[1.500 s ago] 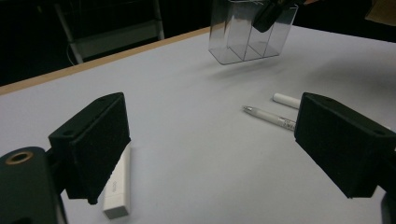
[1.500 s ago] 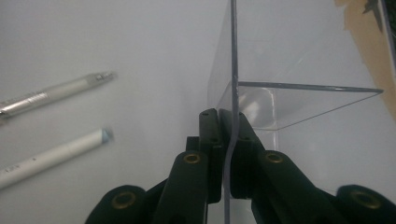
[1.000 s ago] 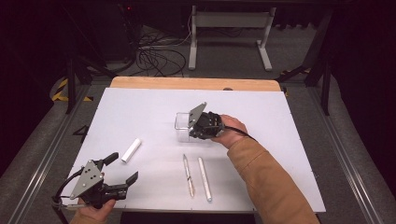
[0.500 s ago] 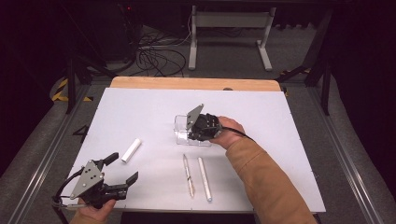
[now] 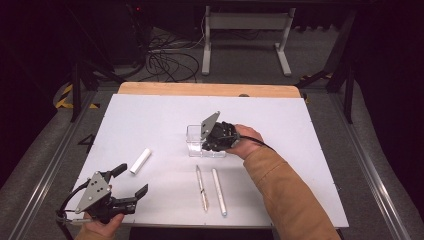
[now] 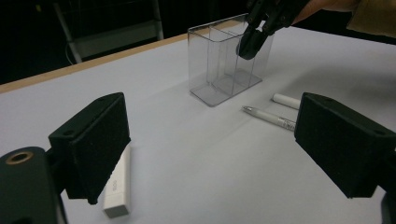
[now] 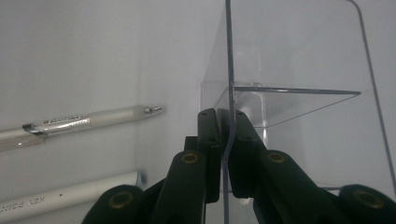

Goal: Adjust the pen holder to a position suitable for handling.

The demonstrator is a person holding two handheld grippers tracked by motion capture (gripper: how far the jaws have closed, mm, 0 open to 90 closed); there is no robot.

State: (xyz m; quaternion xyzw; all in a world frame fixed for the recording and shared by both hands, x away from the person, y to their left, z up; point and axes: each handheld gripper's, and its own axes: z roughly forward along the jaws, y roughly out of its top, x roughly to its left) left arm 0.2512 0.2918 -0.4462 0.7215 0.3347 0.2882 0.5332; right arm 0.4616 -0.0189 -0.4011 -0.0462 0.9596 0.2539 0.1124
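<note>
From the high view, my right gripper (image 5: 209, 141) sits at the clear box (image 5: 196, 141) mid-surface, jaws clamped on its wall. Two pens (image 5: 210, 187) lie just on my side of the box; a white stick (image 5: 140, 160) lies well off to its left. My left gripper (image 5: 131, 181) hovers near that stick, jaws wide. Left gripper view: the box (image 6: 219, 65) stands upright beyond my spread jaws, nothing between them. Right gripper view: the box wall (image 7: 229, 70) runs straight between my closed jaws, pinched.

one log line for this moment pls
right gripper: shut on clear box wall | left gripper: open, empty | two pens, white stick: on table
</note>
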